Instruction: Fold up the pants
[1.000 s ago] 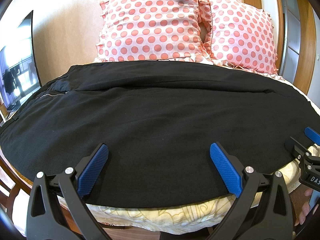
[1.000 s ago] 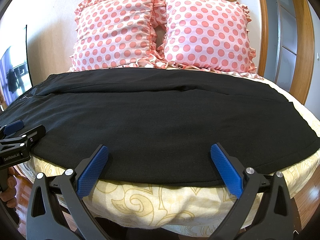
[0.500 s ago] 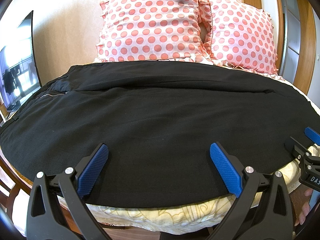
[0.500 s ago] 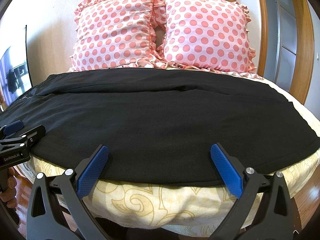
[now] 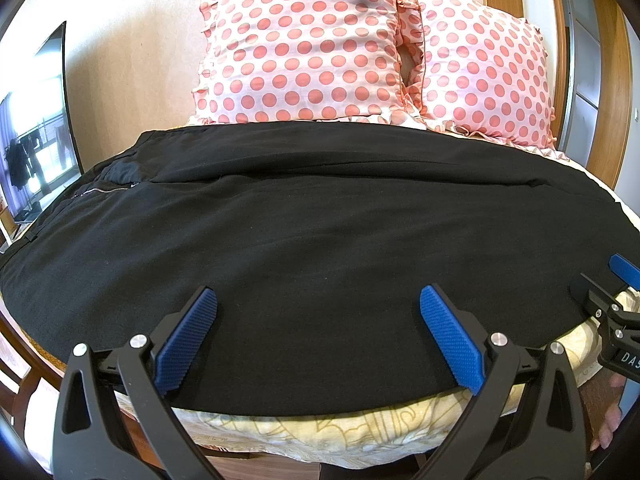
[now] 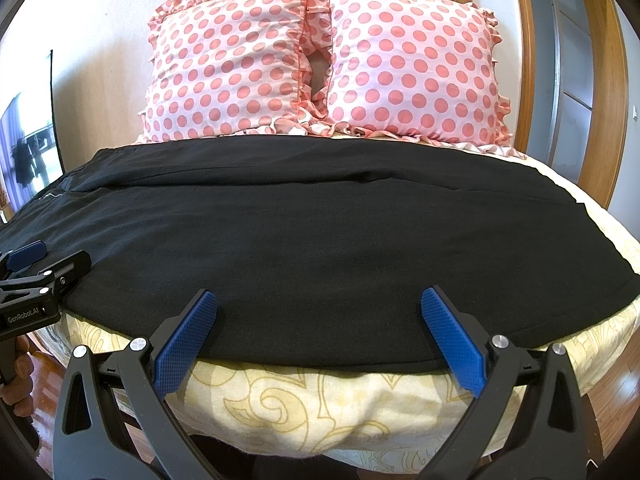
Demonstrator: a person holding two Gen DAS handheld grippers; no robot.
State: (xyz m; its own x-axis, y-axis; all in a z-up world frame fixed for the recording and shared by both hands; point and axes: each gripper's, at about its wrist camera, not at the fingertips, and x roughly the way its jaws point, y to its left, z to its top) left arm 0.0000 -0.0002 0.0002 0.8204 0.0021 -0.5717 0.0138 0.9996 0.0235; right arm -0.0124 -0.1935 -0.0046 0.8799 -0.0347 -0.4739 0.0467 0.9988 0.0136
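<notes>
Black pants lie spread flat across the bed, waistband and zipper at the left, legs running right; they also fill the right wrist view. My left gripper is open and empty, hovering over the pants' near hem. My right gripper is open and empty at the near edge, over the hem and the sheet. The right gripper shows at the right edge of the left wrist view, and the left gripper shows at the left edge of the right wrist view.
Two pink polka-dot pillows stand against the wall at the back. A cream patterned sheet covers the bed edge. A mirror or screen is at the left, a wooden door frame at the right.
</notes>
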